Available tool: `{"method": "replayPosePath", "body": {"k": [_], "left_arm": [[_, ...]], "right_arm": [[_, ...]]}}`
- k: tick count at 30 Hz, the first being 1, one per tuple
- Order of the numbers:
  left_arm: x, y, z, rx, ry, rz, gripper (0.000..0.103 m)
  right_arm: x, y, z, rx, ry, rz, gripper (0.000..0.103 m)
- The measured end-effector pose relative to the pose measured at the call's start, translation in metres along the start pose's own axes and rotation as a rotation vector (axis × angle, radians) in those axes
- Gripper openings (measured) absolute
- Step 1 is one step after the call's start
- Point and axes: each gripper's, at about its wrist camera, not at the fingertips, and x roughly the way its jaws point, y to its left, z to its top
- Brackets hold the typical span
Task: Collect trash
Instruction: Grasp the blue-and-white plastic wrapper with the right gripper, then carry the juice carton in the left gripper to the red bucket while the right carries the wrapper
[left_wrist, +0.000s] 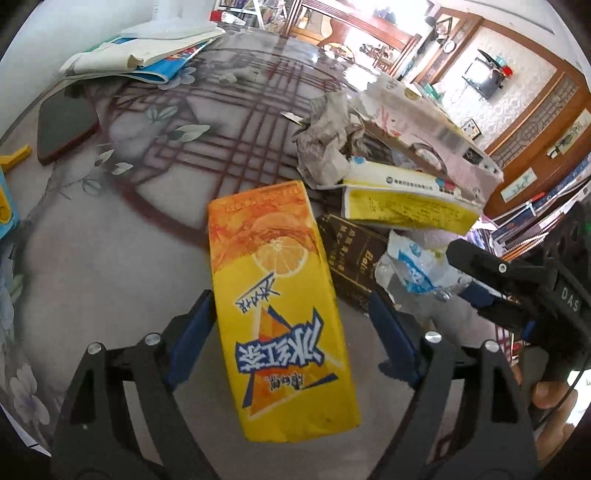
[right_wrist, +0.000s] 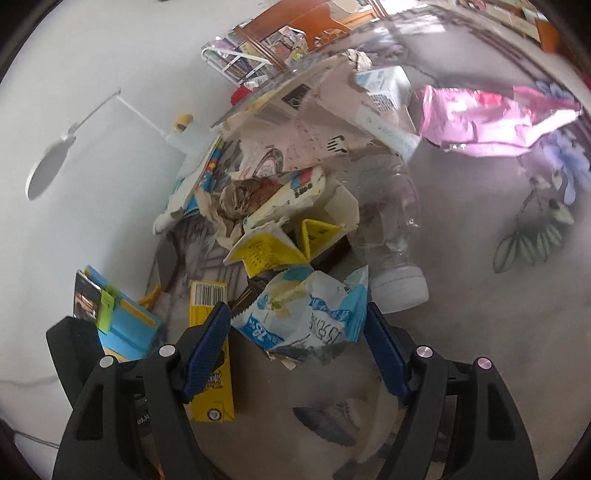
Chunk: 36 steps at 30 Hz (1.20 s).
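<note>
Between the spread fingers of the left gripper (left_wrist: 291, 325) lies a yellow iced-tea carton (left_wrist: 277, 302), flat on the glass tabletop (left_wrist: 110, 229). Spread likewise, the right gripper (right_wrist: 295, 332) frames a crumpled blue-and-white wrapper (right_wrist: 303, 314). Beyond its fingertips sit a clear plastic bottle (right_wrist: 391, 240) and torn cartons (right_wrist: 280, 236).

Glass-topped floral table (left_wrist: 110, 236) bears yellow drink carton (left_wrist: 280, 314), crumpled paper (left_wrist: 328, 140), books (left_wrist: 147, 55)

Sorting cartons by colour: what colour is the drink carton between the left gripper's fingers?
The drink carton is yellow and orange with blue lettering; clearest in the left wrist view.
</note>
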Motion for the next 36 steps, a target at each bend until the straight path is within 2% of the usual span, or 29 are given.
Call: {"method": "replayPosePath", "body": {"k": [1,2,4,5,13,21,25,36], "left_arm": [[0.0,0.001,0.0,0.0,-0.004,0.006,0.068],[0.0,0.001,0.0,0.002,-0.006,0.015,0.061],[0.0,0.003,0.0,0.002,-0.015,0.013,0.06],[-0.001,0.002,-0.001,0.008,-0.02,0.015,0.06],[-0.019,-0.002,-0.005,0.047,-0.127,0.051,0.06],[-0.036,-0.007,-0.009,0.069,-0.194,0.086,0.06],[-0.042,-0.017,-0.011,0.094,-0.211,0.09,0.06],[-0.053,-0.067,-0.021,0.139,-0.218,0.017,0.06]], "right_arm": [[0.001,-0.001,0.0,0.007,0.002,0.0,0.056],[0.003,-0.003,0.0,0.011,0.01,-0.001,0.038],[0.004,-0.004,-0.001,0.015,0.029,0.02,0.023],[0.002,-0.003,-0.001,0.009,0.022,0.022,0.019],[-0.037,0.032,-0.007,-0.158,-0.097,0.045,0.017],[-0.066,0.048,-0.013,-0.237,-0.189,0.058,0.017],[-0.08,0.045,-0.011,-0.247,-0.233,0.036,0.018],[-0.112,0.009,-0.012,-0.213,-0.286,-0.027,0.018]]}}
